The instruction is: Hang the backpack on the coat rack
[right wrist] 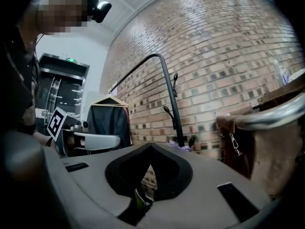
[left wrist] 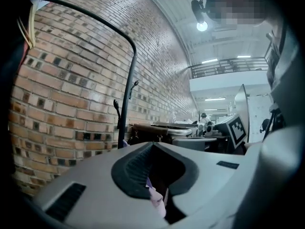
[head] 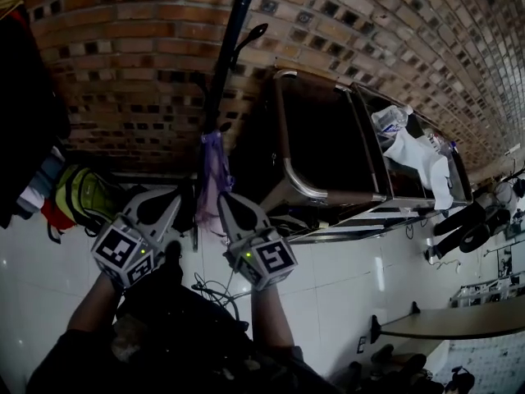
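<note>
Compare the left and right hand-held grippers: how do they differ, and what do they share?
The left hand-held gripper pinches a pale lilac strip; the right hand-held gripper pinches a thin dark greenish strip. In the head view the left sits nearer the hanging clothes, the right nearer the cart. Both are shut on what they hold.

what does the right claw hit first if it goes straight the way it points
Probably the black metal coat rack pole; if it slips past, the red brick wall behind. Depth unclear.

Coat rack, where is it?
Head view, centre: the coat rack stands by the brick wall, between hanging clothes on the left and a cart on the right.
</note>
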